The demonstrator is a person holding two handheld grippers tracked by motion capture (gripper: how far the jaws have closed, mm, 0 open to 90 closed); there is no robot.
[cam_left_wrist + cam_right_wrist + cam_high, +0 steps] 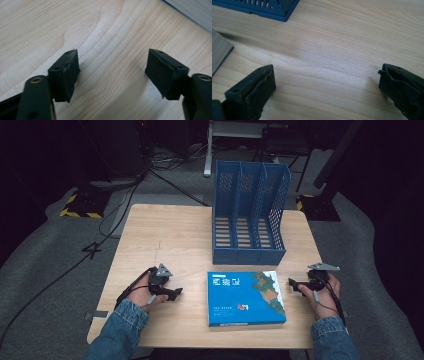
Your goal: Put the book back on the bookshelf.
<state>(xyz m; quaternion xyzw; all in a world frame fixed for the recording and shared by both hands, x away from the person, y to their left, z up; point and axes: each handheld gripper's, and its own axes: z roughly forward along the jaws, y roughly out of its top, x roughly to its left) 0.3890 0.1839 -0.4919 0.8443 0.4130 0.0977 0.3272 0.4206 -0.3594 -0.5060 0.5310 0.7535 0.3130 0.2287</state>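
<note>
Book (246, 298): lies flat on the wooden surface (170, 240), near its front edge, between the two claws and touching neither; blue cover with a map-like picture at its right part.
Handling: looks like a stiff, fairly thick book, probably of moderate weight; the glossy cover may be slippery, and the pages could fan open if it is lifted by one cover alone.
Where to take hold: probably across its thickness at a side edge, pinching both covers together; lying flat, an edge may first need tipping up off the surface.
Left claw (176, 293): jaws apart, nothing between them, bare wood below; it sits just left of the book, pointing toward it.
Right claw (293, 284): jaws spread wide and empty, close to the book's right edge (220, 51).
File rack (248, 215): blue, three upright slots, perforated sides, standing just behind the book; seemingly where the book belongs.
In the way: the rack's low front lip and dividers; the book must stand upright to enter a slot.
Beyond: cables and dark stands on the floor.
</note>
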